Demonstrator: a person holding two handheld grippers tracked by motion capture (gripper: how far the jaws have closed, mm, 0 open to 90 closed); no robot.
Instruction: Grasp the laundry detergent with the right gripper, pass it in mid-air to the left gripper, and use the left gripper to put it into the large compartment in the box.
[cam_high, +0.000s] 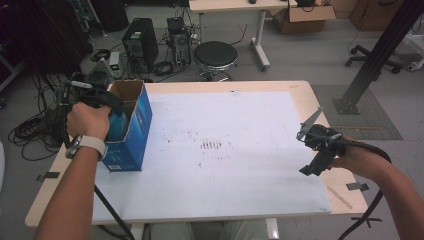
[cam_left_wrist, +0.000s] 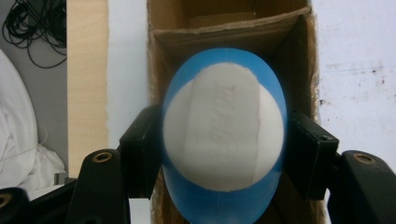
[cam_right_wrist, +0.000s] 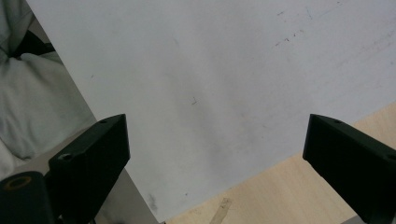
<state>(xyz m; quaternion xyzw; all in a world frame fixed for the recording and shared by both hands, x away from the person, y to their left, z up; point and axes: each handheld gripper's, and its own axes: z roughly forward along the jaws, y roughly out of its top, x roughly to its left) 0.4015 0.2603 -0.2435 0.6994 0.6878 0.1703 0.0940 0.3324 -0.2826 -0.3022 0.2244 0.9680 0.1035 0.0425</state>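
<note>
Table (cam_high: 300, 95) in pale wood, with a white sheet (cam_high: 225, 150) over most of its top; some dark scuffs near the sheet's middle.

Box (cam_high: 131, 131): blue outside, brown card inside, top flaps open. It stands at the left edge of the sheet, near the far left corner of the table.

Left gripper (cam_left_wrist: 224, 140): over the open mouth of the box, jaws clamped on a blue and white object (cam_left_wrist: 223, 140). The object is rounded, egg-like, with a white face bearing a faint raised band; what it is, I cannot tell. From the left gripper view, it hangs above the inner flap of the box, not yet down inside.

Right gripper (cam_right_wrist: 217, 154): near the right edge of the table, above the sheet's corner, jaws wide apart and holding nothing. Well apart from the box.

Step in hand, as I judge it: placing the object in the box, or taking it out. To do it well:
- keep the object centred between the card walls
- clear the folded inner flap
- move straight along the box's axis
- release only once it rests

The box is light; the free gripper could steady it.
</note>
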